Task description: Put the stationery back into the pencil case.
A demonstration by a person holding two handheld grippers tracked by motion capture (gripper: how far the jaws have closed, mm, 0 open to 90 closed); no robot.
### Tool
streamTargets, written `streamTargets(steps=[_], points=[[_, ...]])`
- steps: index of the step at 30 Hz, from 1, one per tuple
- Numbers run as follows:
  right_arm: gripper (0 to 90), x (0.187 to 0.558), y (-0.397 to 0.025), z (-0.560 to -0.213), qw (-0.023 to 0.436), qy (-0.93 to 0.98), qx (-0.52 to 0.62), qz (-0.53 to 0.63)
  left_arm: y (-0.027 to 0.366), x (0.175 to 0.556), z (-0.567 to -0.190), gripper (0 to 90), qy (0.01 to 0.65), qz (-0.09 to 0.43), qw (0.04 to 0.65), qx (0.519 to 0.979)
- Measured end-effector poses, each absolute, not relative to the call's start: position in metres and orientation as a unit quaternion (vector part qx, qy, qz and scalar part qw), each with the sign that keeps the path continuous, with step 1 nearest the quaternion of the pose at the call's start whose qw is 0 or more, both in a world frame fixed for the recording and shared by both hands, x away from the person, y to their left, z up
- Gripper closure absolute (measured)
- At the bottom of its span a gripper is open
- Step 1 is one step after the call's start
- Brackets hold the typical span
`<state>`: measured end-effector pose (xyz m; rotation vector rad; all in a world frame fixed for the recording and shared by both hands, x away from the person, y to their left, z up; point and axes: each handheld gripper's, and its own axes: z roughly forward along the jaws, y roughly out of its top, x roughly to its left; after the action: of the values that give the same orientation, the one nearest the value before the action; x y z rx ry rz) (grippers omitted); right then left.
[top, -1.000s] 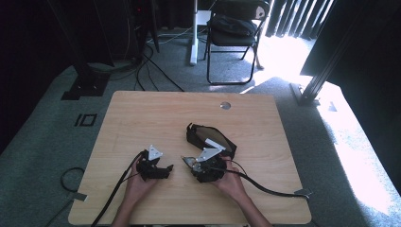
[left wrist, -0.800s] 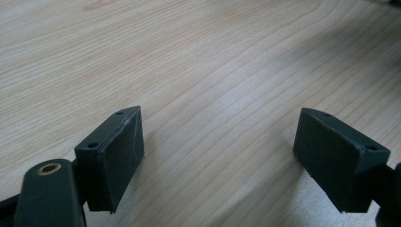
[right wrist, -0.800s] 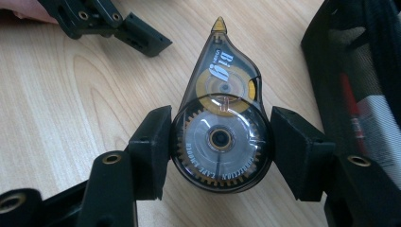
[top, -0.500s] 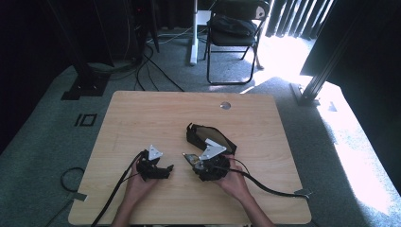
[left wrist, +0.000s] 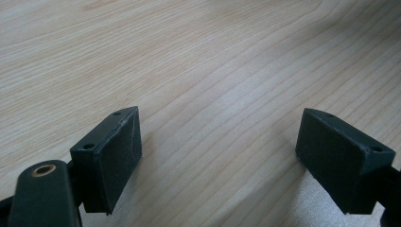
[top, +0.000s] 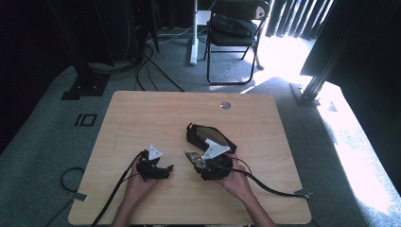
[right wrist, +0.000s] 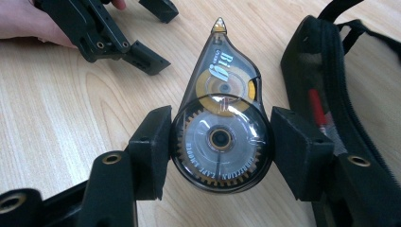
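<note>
Two jaws of right gripper (right wrist: 220, 142) clamp correction tape dispenser (right wrist: 221, 132) centre frame, beside open pencil case (right wrist: 331, 71); left gripper (left wrist: 220, 156) open, empty.

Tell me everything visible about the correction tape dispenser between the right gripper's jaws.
The correction tape dispenser is a teardrop of smoky clear plastic with a yellow reel, a toothed wheel and a yellow tip pointing away. It lies flat on the wooden table, clamped at its round end by the right gripper, beside an open black zip pouch.
</note>
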<state>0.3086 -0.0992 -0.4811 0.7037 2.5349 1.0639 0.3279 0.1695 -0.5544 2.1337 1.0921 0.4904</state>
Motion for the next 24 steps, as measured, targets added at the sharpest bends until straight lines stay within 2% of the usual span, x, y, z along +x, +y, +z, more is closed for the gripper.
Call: streamTargets(steps=[24], points=[[41.2, 0.304, -0.112, -0.460, 0.169, 0.874, 0.247, 0.383, 0.170, 0.328, -0.554, 15.6, 0.419, 0.187, 0.340, 0.821]])
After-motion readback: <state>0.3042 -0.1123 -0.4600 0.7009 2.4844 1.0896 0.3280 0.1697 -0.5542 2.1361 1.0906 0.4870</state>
